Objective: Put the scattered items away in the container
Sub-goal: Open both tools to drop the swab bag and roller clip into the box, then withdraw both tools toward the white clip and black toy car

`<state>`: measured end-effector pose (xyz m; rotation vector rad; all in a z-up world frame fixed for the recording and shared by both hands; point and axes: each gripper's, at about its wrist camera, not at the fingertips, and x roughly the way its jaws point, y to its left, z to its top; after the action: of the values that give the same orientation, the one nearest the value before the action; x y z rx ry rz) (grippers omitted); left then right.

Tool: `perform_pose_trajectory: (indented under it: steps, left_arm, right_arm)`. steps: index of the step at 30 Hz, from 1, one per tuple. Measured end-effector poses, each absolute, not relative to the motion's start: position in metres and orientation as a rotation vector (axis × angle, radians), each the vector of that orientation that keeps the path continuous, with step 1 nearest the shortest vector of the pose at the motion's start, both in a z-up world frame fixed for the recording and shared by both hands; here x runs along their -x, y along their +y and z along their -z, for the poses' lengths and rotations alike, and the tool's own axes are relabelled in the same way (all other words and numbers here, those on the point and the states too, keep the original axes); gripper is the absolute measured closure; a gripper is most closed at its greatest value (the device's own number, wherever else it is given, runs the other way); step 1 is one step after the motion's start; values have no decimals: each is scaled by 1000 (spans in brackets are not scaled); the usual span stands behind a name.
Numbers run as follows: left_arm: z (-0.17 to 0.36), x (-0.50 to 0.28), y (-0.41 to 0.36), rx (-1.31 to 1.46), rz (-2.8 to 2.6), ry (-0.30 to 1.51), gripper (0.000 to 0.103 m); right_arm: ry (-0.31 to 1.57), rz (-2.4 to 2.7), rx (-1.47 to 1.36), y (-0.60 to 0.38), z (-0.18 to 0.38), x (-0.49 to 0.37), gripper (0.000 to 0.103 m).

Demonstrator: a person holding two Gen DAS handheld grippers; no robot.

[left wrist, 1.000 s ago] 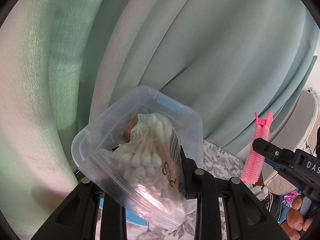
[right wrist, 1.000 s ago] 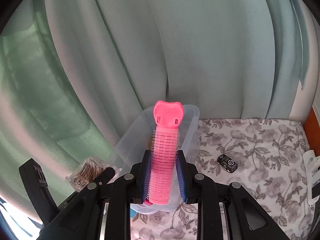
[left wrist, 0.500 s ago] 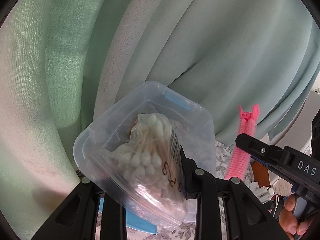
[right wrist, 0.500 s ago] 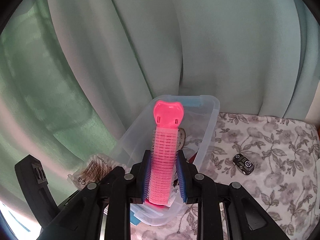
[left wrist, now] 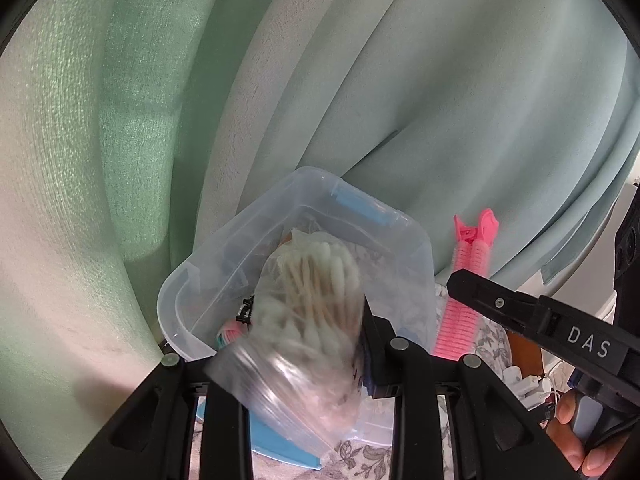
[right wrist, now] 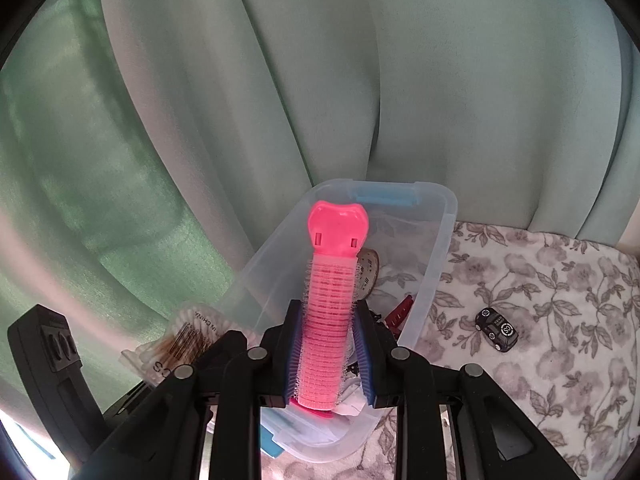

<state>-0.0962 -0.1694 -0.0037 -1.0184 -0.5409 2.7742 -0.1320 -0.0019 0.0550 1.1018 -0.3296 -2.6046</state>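
**Clear plastic storage box** (right wrist: 436, 264), blue latch on the far wall. Stands on a floral-print cloth in front of pale green curtains (right wrist: 320, 80). Already holds a tape roll (right wrist: 370, 270), a red clip (right wrist: 400, 310) and other small pieces.

**Pink hair roller clip** (right wrist: 328, 320). Pinched near its lower end by the right hand-held gripper (right wrist: 326, 360), whose jaws are opening, pads not yet clear of the bristles. Hangs over the box interior. Likely light, with a stiff core and springy bristles that may snag on the pads; best held across the barrel.

**Zip bag of cotton swabs** (left wrist: 312, 312). Held by the left hand-held gripper (left wrist: 304, 364) over the box's near corner, jaws opening around it. Probably light, soft and slippery; the film crumples, so a hold on the bulk of the swabs is safer.

**Toy car** (right wrist: 496, 329), black. Lies on the cloth, well apart from the box, uncollected.
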Motion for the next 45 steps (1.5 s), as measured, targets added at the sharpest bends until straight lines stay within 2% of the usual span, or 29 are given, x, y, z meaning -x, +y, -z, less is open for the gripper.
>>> perform_pose_trajectory:
  steps: [2,4,5,7,11,16,24,27,39,42,45]
  left_arm:
    - [3,96,-170,1023,-2784,-544,59]
    - [1,95,-171,1017,-2785,-550,54]
    - [1,95,-171,1017,-2783,-553,48]
    - [2,97,-170,1016,-2782,-560,43]
    - [-1,95,-171,1019,-2782,-564,38]
    - [-10,82,-172,1011,-2786,-560,36]
    - [-23,70,-157,974,-2770,-512,34]
    - [-27,66,-149,952,-2766,-495,29]
    - [-51,39,-95,924,-2731,-348,26]
    - [-56,30,-78,923,-2716,-309,26]
    - [-61,24,-60,932,-2691,-289,26]
  right_arm:
    - [-310,2614,-1113,-4,-55,132,74]
    - [-304,2610,-1120,-5,-54,132,73]
    - [-303,2607,-1123,-5,-54,132,72]
    - [-306,2611,-1120,-4,-55,130,59]
    - [-311,2621,-1108,-2,-57,128,51]
    - [-346,2634,-1117,7,-58,122,46]
    - [-390,2659,-1124,23,-57,99,45]
    - [-418,2672,-1131,33,-57,88,45]
    - [-569,2733,-1042,89,-66,42,45]
    - [-616,2752,-1005,107,-68,27,39]
    - [-673,2765,-980,125,-68,14,38]
